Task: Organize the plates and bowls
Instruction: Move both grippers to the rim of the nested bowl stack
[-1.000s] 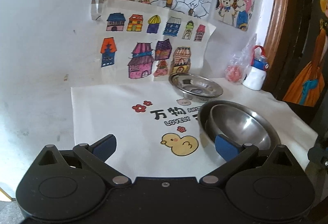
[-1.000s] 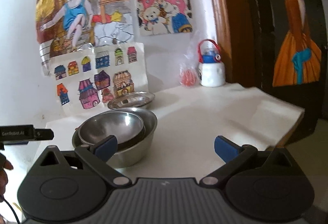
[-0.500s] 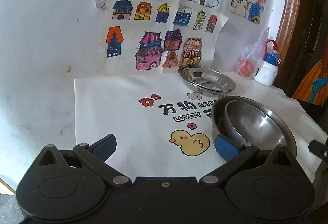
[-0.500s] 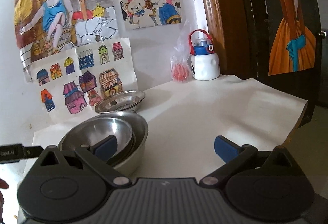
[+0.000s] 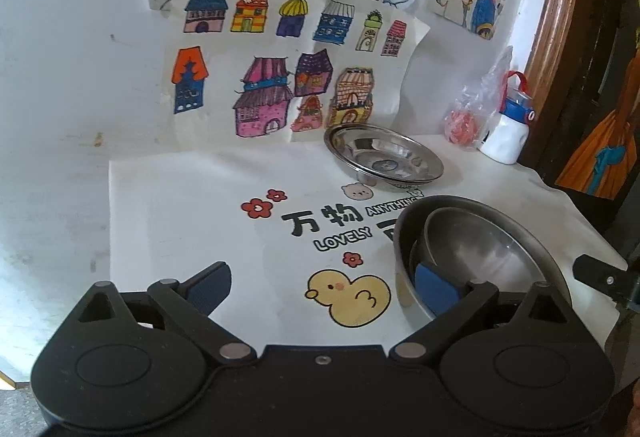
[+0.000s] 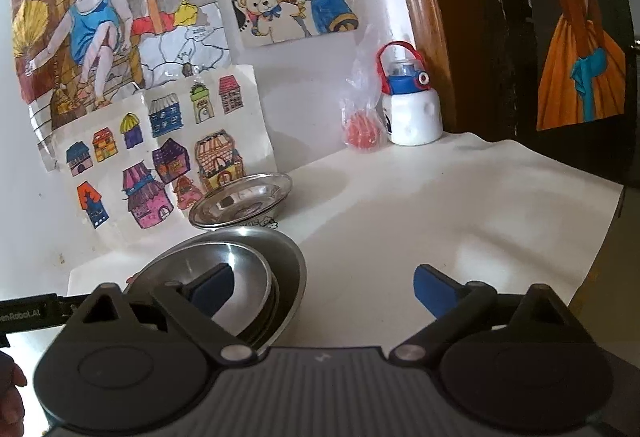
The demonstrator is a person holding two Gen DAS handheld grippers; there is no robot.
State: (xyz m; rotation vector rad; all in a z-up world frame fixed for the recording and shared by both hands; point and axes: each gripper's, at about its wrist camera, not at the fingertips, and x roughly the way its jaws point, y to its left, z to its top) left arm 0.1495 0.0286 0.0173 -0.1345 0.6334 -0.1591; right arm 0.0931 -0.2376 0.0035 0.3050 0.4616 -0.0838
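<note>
So the bowls look sorted already: the small steel bowl (image 5: pixel 476 249) is sitting nested inside the big steel bowl (image 5: pixel 408 237) near the front of the table (image 6: pixel 440 205), on the white cloth with the duck print (image 5: pixel 348 297). The shallow steel plate (image 5: pixel 384 157) is on its own further back by the wall drawings, a little apart from the bowls.

Both tools are spread wide with nothing in them, though the jaws have just been closing a touch. The left tool (image 5: pixel 324 287) has one pad hanging over the bowl stack's near edge, and the right tool (image 6: pixel 324 287) likewise.

My guess is the plate's next. It's low and thin-rimmed, so whoever grabs it needs to reach past the bowls and pinch the rim cleanly.
</note>
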